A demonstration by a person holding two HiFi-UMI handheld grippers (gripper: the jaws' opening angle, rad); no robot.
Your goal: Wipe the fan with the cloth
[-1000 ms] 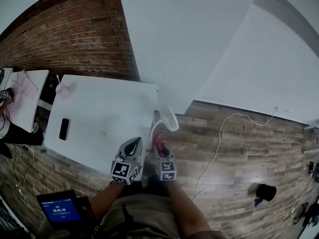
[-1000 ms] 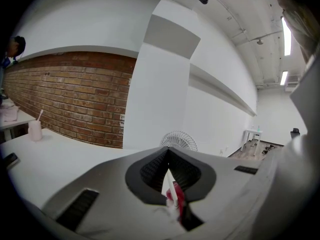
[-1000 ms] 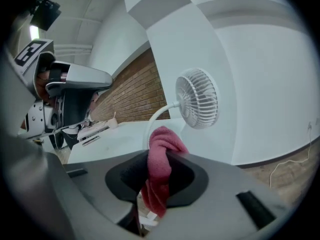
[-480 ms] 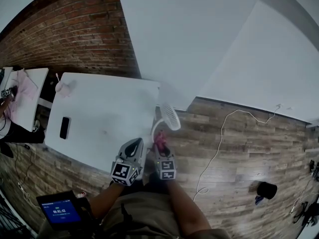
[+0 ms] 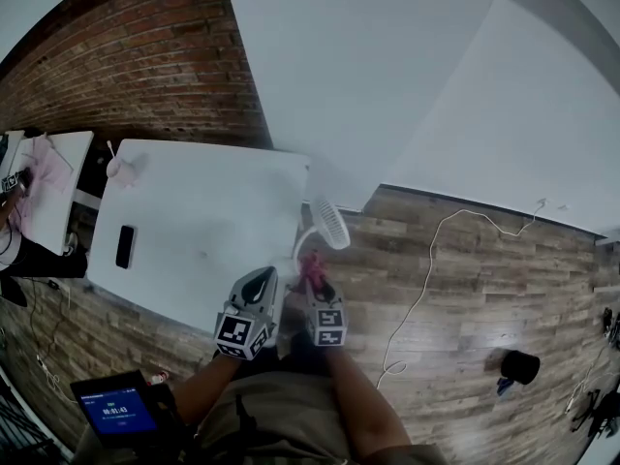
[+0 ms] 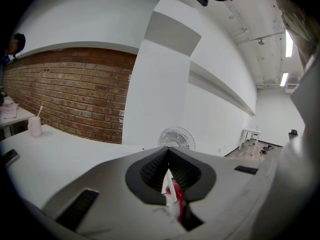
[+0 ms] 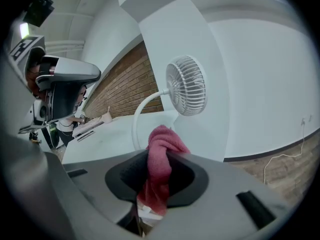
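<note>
The right tool (image 5: 314, 279) pinched a pink cloth (image 7: 159, 154) just short of the white fan (image 5: 329, 226) at the desk's (image 5: 194, 231) edge. The left tool (image 5: 262, 281) was pressed together beside it.

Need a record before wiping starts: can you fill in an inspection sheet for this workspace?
Surface: white table.
Job's things: fan on a bent stalk at the table edge; pink cloth short of the fan head.
Clutter: phone, cup on the table.
Grippers: left gripper shut; right gripper shut on the cloth.
Cables: white cable on the floor.
Surroundings: brick wall, white wall, wooden floor.
</note>
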